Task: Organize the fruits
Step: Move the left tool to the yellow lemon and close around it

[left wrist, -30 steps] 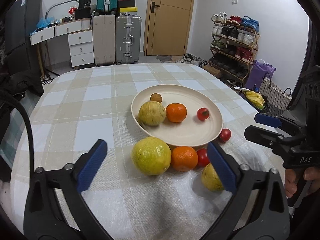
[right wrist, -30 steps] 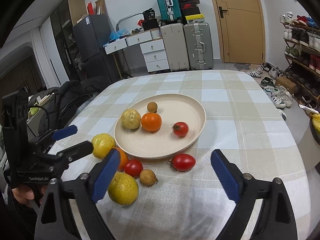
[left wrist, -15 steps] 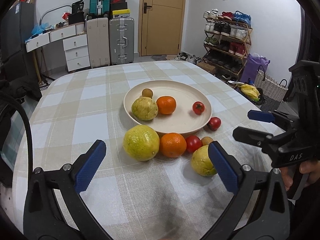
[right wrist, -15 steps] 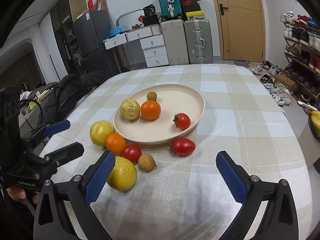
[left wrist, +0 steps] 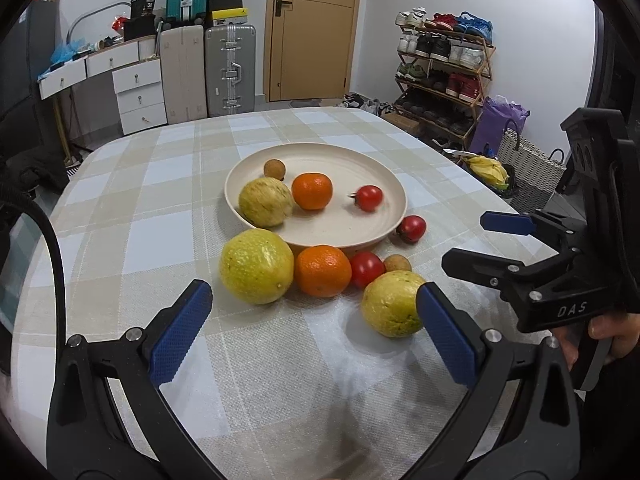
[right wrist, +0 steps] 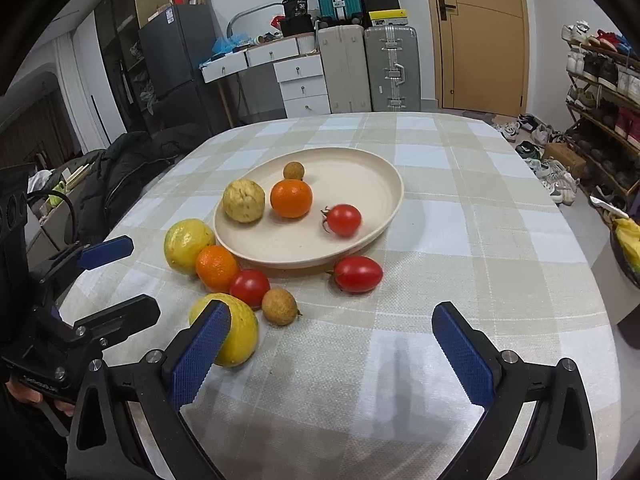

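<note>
Left gripper (left wrist: 314, 334): black frame, silver screws, two fingers (left wrist: 180, 338) faced with blue textured pads; black cable loops at its left side. Right gripper (right wrist: 330, 354): identical black frame, blue-padded fingers (right wrist: 462, 358), silver screws, white "DAS" lettering on its body.

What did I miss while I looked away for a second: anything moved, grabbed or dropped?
The left hand-held gripper drew back slightly from the fruits; the right hand-held gripper opened a little wider. Nothing grabbed or dropped. Both stay open and empty; fruits and plate unmoved.
</note>
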`<state>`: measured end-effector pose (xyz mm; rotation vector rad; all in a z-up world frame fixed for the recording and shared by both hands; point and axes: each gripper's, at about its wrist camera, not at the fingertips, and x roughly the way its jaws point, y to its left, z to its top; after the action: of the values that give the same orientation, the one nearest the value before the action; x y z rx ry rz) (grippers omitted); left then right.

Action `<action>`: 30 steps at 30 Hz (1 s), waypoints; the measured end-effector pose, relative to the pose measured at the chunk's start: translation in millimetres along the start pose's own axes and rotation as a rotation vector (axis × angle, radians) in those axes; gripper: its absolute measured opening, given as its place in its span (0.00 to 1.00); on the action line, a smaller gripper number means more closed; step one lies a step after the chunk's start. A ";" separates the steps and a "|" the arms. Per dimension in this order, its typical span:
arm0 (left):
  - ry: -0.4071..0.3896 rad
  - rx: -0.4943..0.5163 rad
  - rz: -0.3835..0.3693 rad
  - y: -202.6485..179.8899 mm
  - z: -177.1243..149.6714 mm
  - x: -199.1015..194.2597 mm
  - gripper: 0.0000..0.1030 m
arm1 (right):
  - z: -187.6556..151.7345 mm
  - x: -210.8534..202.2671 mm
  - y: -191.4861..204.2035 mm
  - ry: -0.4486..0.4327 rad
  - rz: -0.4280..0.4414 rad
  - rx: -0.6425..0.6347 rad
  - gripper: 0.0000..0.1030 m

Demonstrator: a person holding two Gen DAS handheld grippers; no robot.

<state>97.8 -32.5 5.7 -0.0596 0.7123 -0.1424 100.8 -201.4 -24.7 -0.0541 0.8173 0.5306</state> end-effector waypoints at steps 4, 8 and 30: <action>0.021 0.005 -0.018 -6.5 -3.8 5.5 0.99 | -2.4 0.8 -2.7 0.027 -0.023 -0.017 1.00; 0.048 0.016 -0.026 -14.1 -8.5 13.6 0.99 | -3.7 1.2 -4.5 0.045 -0.022 -0.030 1.00; 0.185 0.000 -0.128 -39.8 -15.9 53.5 0.64 | -7.1 3.1 -9.5 0.078 -0.041 -0.045 1.00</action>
<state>122.9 -79.9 -36.9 -0.0932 0.8938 -0.2726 102.2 -210.0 -33.2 -0.1329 0.8782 0.5110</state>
